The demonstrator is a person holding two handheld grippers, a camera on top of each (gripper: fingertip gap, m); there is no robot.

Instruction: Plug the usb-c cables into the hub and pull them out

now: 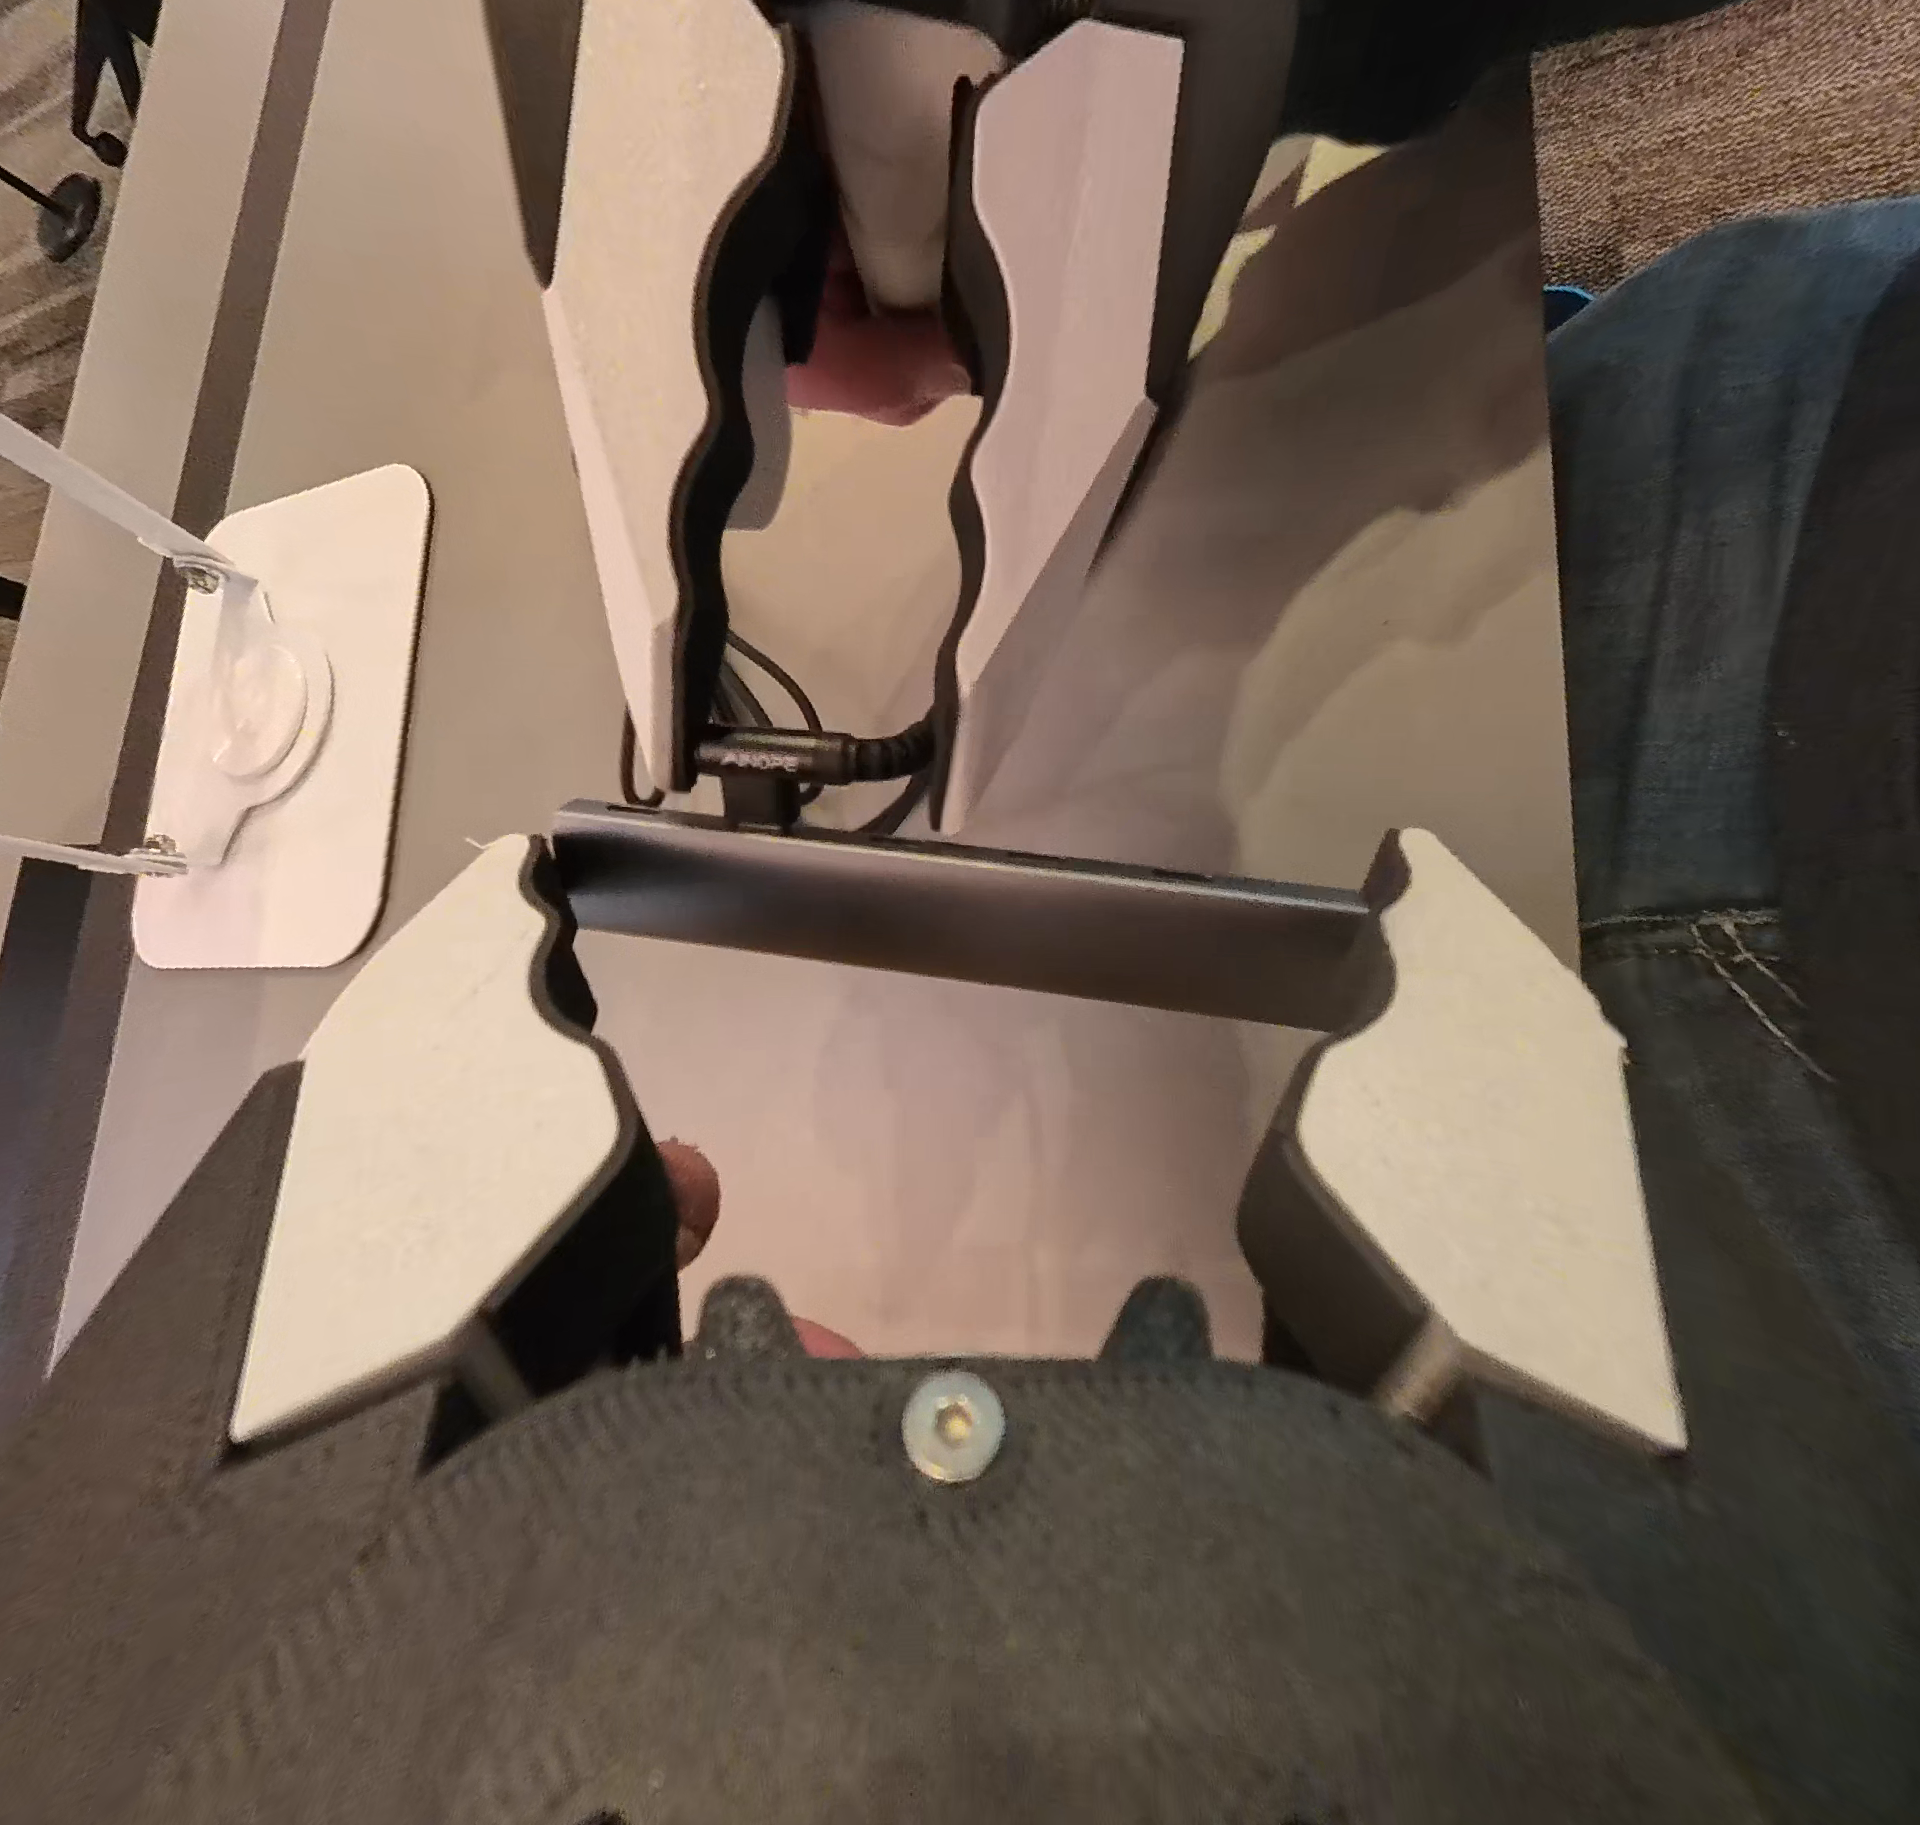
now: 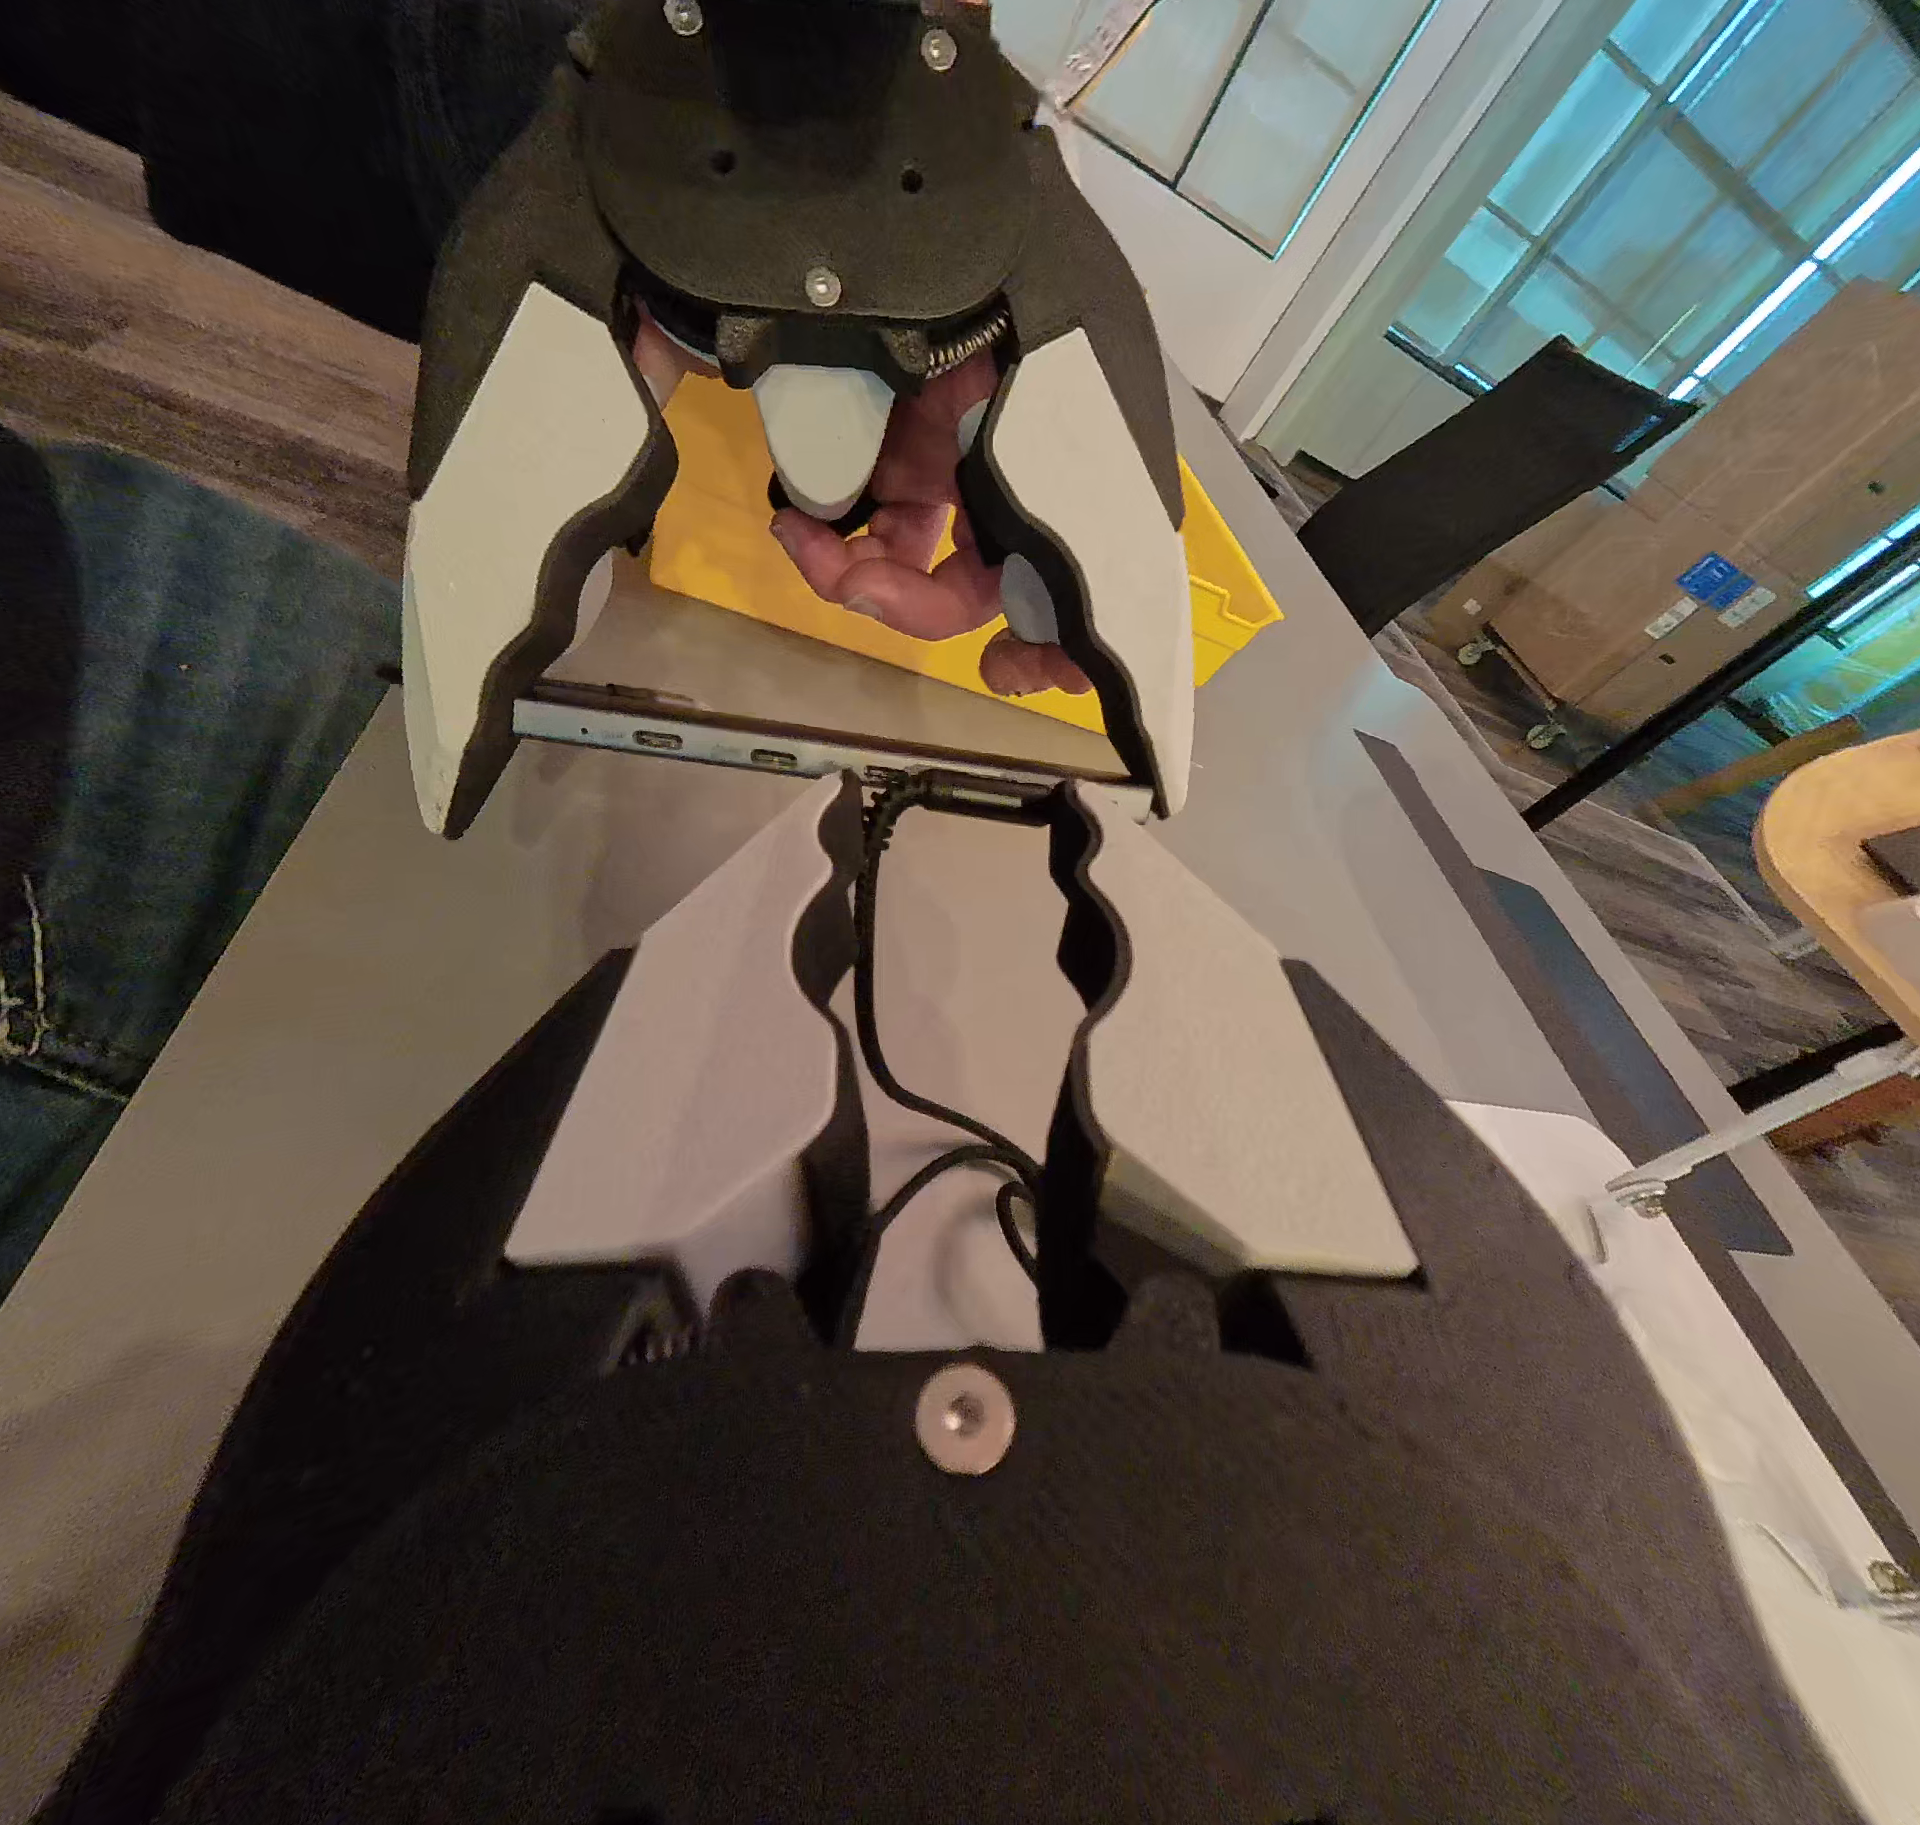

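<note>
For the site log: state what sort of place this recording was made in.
Probably an office or lab workspace: a long grey table on carpeted floor, glass partition walls, a castored office chair and a yellow parts bin.

Slim grey hub (image 1: 966, 902), angled cable plug (image 1: 774, 759) inserted

brand lettering on the black cable plug (image 1: 774, 759); blue wall sign (image 2: 1714, 578), too small to read
</note>
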